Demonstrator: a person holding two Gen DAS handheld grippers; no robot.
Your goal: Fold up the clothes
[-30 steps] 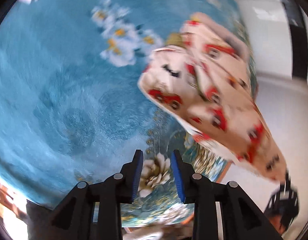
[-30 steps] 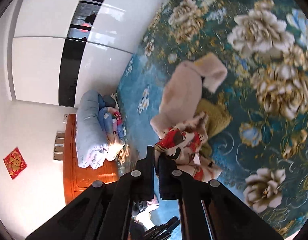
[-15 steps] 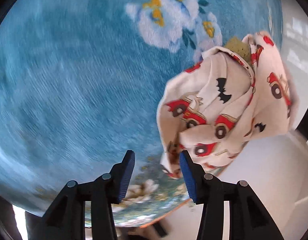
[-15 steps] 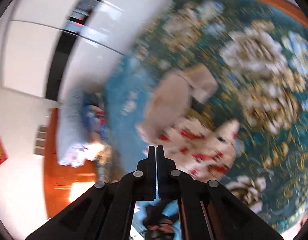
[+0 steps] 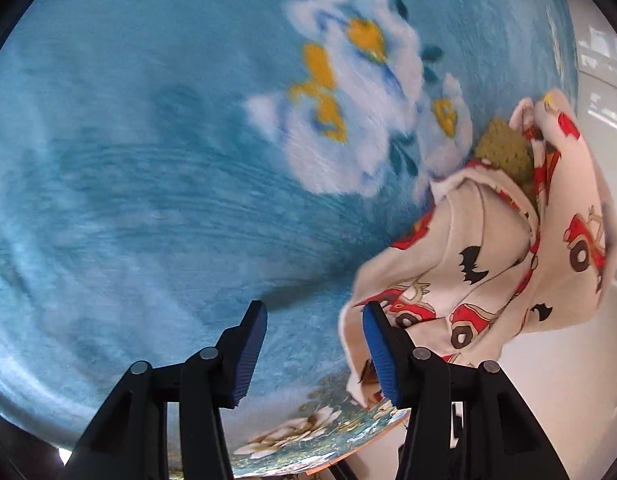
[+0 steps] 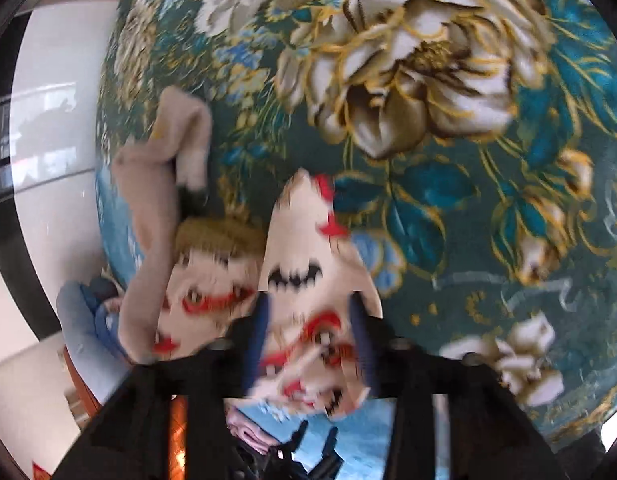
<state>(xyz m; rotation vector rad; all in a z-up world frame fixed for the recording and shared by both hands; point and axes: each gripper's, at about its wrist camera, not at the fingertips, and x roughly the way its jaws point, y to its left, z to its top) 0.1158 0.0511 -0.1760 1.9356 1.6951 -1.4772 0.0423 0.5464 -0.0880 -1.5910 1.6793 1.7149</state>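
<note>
My left hand-held gripper (image 5: pixel 312 344) is released beside the garment (image 5: pixel 508 264); right hand-held gripper (image 6: pixel 308 328) spread wide, garment between its fingers

three garments (image 6: pixel 308 248), one blanket (image 6: pixel 488 184) — counted

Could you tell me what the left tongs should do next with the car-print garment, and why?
Probably shift the left tongs slightly right and close on the car-print garment: they are open, and its hem lies just outside the right finger, not between the pads.
</note>
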